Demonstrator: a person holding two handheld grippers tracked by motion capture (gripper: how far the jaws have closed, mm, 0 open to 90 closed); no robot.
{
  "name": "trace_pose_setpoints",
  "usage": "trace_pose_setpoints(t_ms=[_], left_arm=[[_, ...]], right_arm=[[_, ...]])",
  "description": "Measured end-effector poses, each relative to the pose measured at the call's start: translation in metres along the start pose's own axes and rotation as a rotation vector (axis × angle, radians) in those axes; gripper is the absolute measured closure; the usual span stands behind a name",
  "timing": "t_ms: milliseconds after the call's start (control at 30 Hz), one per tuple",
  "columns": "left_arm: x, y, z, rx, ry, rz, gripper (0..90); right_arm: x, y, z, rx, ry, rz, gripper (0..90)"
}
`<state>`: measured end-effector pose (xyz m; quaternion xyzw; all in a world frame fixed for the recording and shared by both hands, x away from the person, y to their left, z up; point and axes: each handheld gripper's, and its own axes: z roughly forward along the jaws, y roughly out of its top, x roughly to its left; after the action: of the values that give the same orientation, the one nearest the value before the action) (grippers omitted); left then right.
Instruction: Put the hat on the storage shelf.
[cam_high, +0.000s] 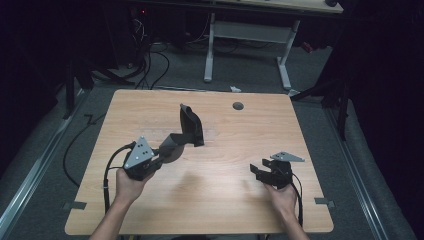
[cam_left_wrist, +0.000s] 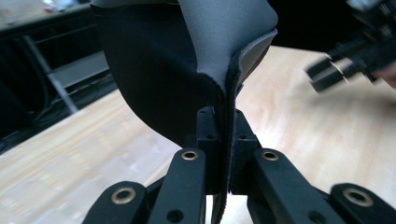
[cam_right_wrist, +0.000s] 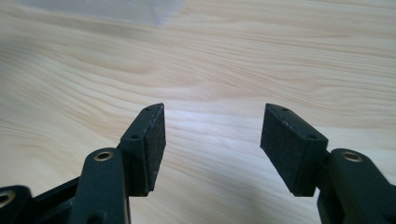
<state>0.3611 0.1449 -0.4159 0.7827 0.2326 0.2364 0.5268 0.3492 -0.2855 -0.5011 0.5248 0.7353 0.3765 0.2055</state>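
- Dark room, grey carpet, wooden table bare apart from one dark floppy sheet, foam or neoprene by the look.
- Left tongs pressed together on sheet's near edge; left gripper view shows the edge clamped between the pads.
- Sheet sits left of table centre, lifted and curling upward; whether its lower part touches the wood I can't tell.
- Right tongs spread, nothing between them, low over bare wood near the right side, well apart from the sheet.
- Judgement: pickup done on one side. Left to do: second grip by right tongs, then whatever folding or placing follows.
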Motion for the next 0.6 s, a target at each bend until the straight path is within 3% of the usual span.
trace_pose_setpoints(t_ms=[133, 300, 400, 533, 600], left_arm=[[0.016, 0.002, -0.004, -0.015, 0.063, -0.030, 86.7], [0.034, 0.004, -0.006, -0.023, 0.122, -0.068, 86.7], [0.045, 0.004, -0.005, -0.013, 0.157, -0.076, 86.7], [0.058, 0.006, 0.000, -0.004, 0.191, -0.091, 86.7], [0.064, 0.008, 0.003, 0.000, 0.210, -0.094, 86.7]], right_arm=[[-0.003, -0.009, 0.003, -0.006, -0.101, -0.042, 39.5], [-0.004, -0.016, 0.009, 0.015, -0.169, -0.080, 39.4], [-0.005, -0.024, 0.017, 0.056, -0.181, -0.085, 38.8], [-0.013, -0.023, 0.017, 0.066, -0.144, -0.021, 37.1], [-0.013, -0.023, 0.017, 0.064, -0.150, -0.014, 37.1]])
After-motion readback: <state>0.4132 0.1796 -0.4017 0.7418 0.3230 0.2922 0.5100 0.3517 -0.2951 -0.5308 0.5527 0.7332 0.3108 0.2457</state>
